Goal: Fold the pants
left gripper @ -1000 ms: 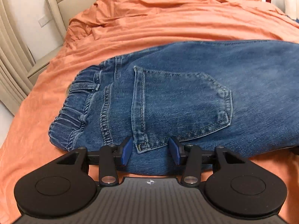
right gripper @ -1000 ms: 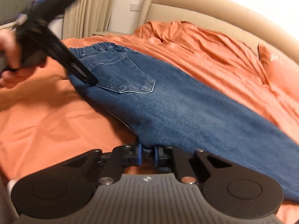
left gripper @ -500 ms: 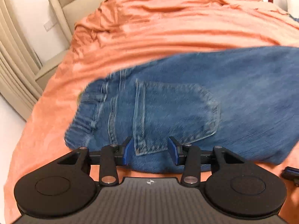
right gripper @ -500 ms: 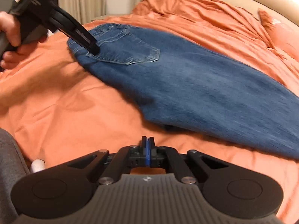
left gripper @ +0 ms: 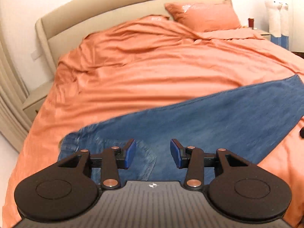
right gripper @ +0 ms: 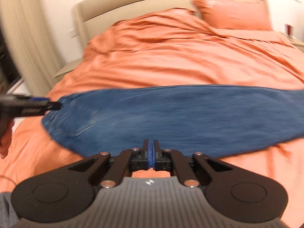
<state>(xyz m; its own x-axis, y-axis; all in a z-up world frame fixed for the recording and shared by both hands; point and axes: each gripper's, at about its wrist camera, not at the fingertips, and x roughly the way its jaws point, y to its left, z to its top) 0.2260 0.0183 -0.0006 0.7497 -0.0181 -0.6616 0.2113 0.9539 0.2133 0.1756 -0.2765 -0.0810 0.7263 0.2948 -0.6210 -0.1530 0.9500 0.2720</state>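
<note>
My left tongs (left gripper: 152,153) hang spread wide with nothing between them, over the back pocket (left gripper: 146,159) at the waist end of the jeans (left gripper: 218,121). My right tongs (right gripper: 151,154) are clenched, pads together on nothing, at the jeans' near edge. The jeans lie flat on the orange bed cover (left gripper: 152,66), long axis running from nine o'clock to three; the hem end at three o'clock sits nearer my right, I judge.

Jeans (right gripper: 171,114) were motion-smeared in the right view, pocket stitching unreadable. Their leg end ran off the left view's right edge. The left gripper (right gripper: 55,105) showed only its tip; print on it was illegible.
</note>
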